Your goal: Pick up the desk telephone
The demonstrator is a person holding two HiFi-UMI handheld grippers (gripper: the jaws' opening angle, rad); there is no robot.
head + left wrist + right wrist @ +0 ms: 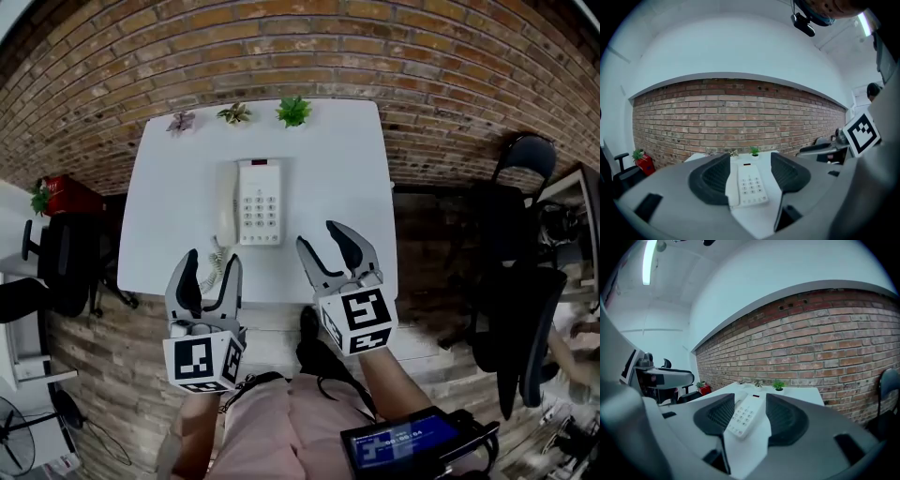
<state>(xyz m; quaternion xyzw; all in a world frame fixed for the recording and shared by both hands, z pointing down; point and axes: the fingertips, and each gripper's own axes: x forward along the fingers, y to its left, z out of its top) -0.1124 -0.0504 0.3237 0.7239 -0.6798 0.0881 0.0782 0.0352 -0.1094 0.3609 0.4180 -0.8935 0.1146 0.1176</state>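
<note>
Where a red brick wall backs it, a white rectangular table carries the white push-button desk telephone at its middle, with three small potted plants along the far edge. The left gripper and the right gripper hang over the near edge, jaws apart and empty, short of the telephone. Only the head view shows a dark lit-screen device below; only the right gripper view shows a ceiling strip light.
</note>
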